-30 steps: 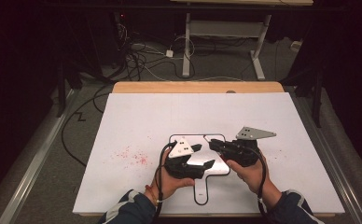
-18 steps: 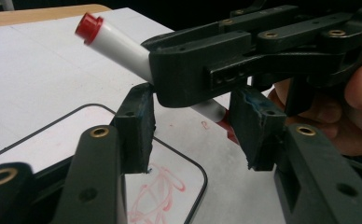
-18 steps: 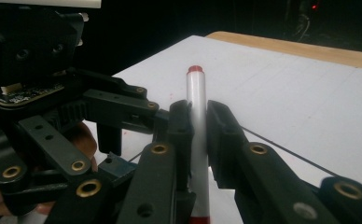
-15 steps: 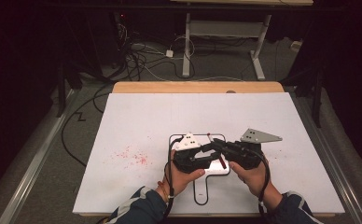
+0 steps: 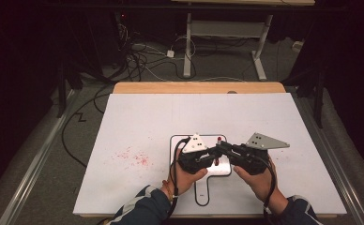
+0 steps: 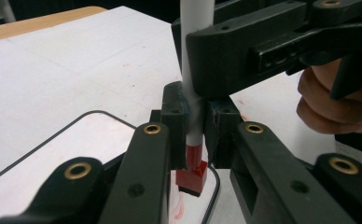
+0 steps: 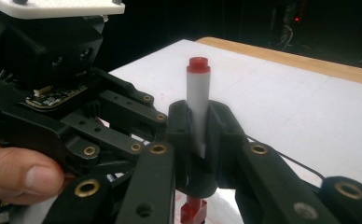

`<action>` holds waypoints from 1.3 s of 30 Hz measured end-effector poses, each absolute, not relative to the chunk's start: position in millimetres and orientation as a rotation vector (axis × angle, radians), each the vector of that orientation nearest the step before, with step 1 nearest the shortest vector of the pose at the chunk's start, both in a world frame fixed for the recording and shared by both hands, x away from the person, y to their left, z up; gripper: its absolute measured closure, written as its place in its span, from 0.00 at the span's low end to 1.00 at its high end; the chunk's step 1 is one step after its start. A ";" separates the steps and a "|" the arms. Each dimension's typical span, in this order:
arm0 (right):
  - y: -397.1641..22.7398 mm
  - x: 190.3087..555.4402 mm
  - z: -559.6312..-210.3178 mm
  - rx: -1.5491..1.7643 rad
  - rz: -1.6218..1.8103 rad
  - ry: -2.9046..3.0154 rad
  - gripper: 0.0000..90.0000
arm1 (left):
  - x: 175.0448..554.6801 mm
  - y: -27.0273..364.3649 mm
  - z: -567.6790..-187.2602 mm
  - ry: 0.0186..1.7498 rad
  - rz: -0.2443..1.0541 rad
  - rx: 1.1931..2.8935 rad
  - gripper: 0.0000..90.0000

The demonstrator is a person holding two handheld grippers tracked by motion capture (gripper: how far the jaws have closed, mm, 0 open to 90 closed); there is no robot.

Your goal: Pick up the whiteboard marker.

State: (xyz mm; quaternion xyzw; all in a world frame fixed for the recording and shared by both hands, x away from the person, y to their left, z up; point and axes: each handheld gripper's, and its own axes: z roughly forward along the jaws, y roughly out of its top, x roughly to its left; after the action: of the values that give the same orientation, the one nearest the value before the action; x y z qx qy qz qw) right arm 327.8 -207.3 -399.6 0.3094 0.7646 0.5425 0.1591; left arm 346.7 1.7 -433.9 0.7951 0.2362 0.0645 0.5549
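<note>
A white marker with a red end stands upright over a small black-rimmed whiteboard. My right gripper is shut on the barrel. My left gripper has just been closing and now clamps the marker lower down, right above its red cap. In the high view the left gripper and the right gripper meet tip to tip at the marker above the board. The right gripper crosses the top of the left gripper view, gripping the barrel.
The board lies on a large white tabletop with a wooden strip along its far edge. Red smudges mark the table to the left of the board. Cables and a desk frame stand on the floor beyond.
The left gripper has edged right toward the right gripper and its jaws have closed on the marker's lower end. The right gripper has stayed where it was, holding the marker.
</note>
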 end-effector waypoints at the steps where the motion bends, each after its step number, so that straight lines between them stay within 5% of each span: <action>1: -208.0 326.3 -399.3 0.887 1.541 2.183 0.89 | 346.9 -0.3 -434.6 0.547 0.150 1.887 0.87; 13: -249.0 308.9 -400.9 0.960 1.496 2.172 0.53 | 348.0 -22.0 -457.8 0.500 0.177 1.981 0.87; 26: -288.8 286.5 -417.6 0.865 1.345 2.137 0.49 | 347.8 -22.1 -464.7 0.416 0.216 2.032 0.87; 39: -282.4 285.7 -421.7 0.816 1.289 2.158 0.48 | 347.3 28.9 -462.6 0.425 0.222 2.074 0.87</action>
State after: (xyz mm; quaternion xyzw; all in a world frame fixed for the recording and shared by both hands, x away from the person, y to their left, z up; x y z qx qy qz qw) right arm 285.7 -282.4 -421.7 0.2990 0.7914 0.4725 0.2468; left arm 347.3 28.9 -462.6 0.8520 0.1745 0.0912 0.4851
